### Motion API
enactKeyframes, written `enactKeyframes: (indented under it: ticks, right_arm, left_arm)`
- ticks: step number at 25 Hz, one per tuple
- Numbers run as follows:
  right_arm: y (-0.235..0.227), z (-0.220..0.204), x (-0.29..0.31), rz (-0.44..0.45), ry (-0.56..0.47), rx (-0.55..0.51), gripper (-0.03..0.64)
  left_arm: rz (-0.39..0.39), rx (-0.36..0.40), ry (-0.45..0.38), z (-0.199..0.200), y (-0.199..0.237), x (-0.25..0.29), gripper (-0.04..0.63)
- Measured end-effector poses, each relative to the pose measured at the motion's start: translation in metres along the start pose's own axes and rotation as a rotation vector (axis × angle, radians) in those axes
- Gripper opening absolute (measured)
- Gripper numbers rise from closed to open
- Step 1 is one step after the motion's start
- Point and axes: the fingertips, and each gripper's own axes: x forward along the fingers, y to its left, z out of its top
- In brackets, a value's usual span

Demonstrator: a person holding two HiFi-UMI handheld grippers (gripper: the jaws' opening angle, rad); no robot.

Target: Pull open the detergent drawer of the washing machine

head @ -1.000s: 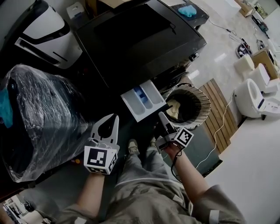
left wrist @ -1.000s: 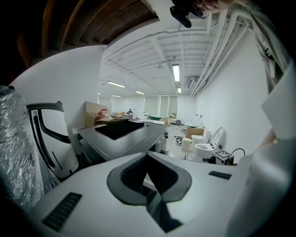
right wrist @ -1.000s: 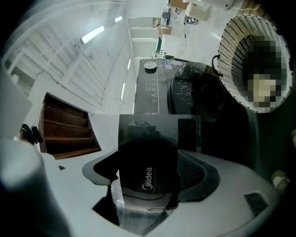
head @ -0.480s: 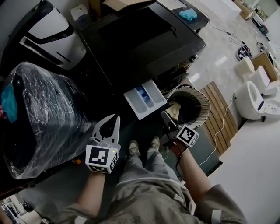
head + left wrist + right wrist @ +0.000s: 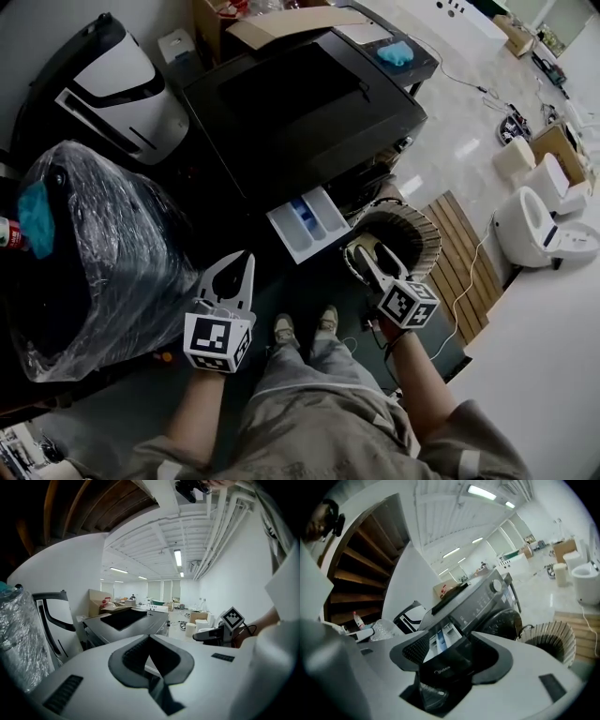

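— So, where is the drawer [image 5: 307, 223] found?
— Pulled well out of the washing machine [image 5: 300, 103] front. It is judged light, stiff plastic, best taken by its dark front panel. The right tool [image 5: 360, 256], its jaws just closing, is seen part-open and empty; the left tool [image 5: 247, 255] is closed on nothing.

Ceiling strip lights [image 5: 177, 557] glare; fisheye-warped edges, dim foreground.
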Motion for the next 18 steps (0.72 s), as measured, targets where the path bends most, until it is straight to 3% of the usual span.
enactKeyframes:
  ticks: [6, 11, 14, 18]
  right_arm:
    - [0.050, 0.048, -0.022, 0.037, -0.063, -0.253, 0.175]
    - [0.104, 0.089, -0.038, 0.100, -0.134, -0.387, 0.143]
    - [0.129, 0.114, -0.050, 0.117, -0.208, -0.489, 0.087]
    - [0.168, 0.141, -0.068, 0.172, -0.284, -0.601, 0.064]
  left_arm:
    - [0.010, 0.018, -0.039, 0.027, 0.002, -0.014, 0.015]
    - [0.013, -0.004, -0.074, 0.050, 0.009, -0.025, 0.015]
    - [0.027, 0.010, -0.095, 0.066, 0.014, -0.033, 0.017]
    - [0.042, 0.037, -0.123, 0.088, 0.017, -0.044, 0.015]
